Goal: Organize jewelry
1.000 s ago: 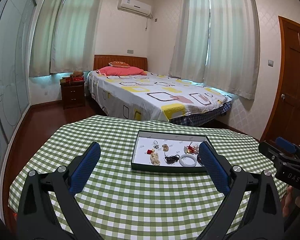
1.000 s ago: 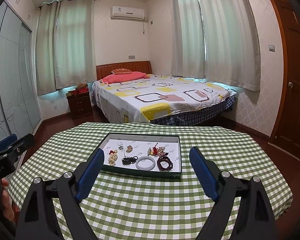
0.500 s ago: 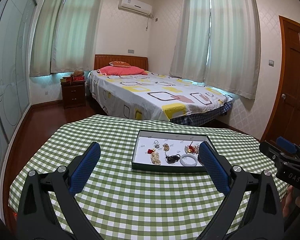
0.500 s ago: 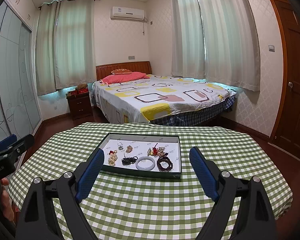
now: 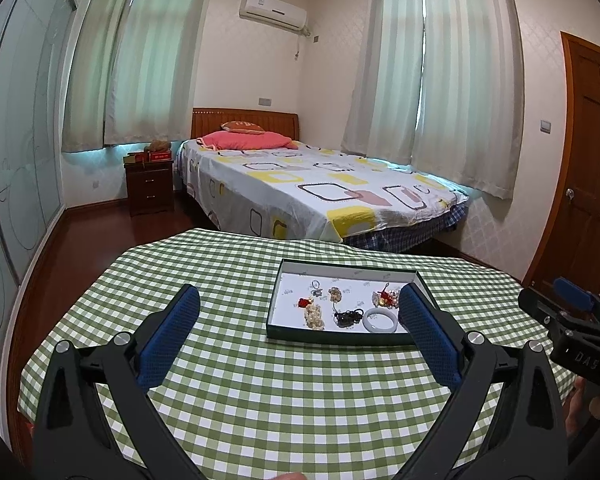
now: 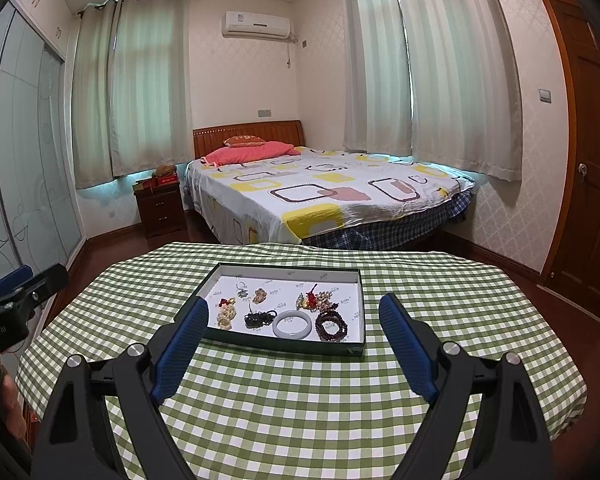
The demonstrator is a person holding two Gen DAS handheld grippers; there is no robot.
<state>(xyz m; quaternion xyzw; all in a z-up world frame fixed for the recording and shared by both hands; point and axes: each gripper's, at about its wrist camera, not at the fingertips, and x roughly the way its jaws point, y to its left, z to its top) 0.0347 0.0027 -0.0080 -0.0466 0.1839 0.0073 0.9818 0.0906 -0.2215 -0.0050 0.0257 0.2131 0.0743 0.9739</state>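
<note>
Where the green-and-white checked cloth covers the bench (image 6: 300, 408), a shallow dark-green rectangular tray with a white floor (image 6: 288, 346) sits near the middle, holding the jewelry. In the right wrist view a pale jade-coloured bangle (image 6: 292, 323) lies at the tray's 6 o'clock edge, with a coiled dark reddish-brown bead bracelet (image 6: 332, 326) just beside it at 3 o'clock and a tangled black cord piece (image 6: 259, 317) at 9 o'clock. A cream bead cluster (image 6: 225, 316) lies toward the tray's 8 o'clock corner, a red-and-gold charm bunch (image 6: 312, 300) at 1 o'clock of the bangle, and a small silver ring charm (image 6: 241, 287) near 11 o'clock.

The right claw (image 6: 294, 342) hangs released above the cloth, its blue pads wide apart, framing the tray's near edge. The left claw (image 5: 298, 330) is likewise spread wide and grips nothing, with the tray (image 5: 340, 338) at its 1 o'clock. Beyond the bench stands a bed with a white, yellow-patterned sheet (image 6: 324, 196).
</note>
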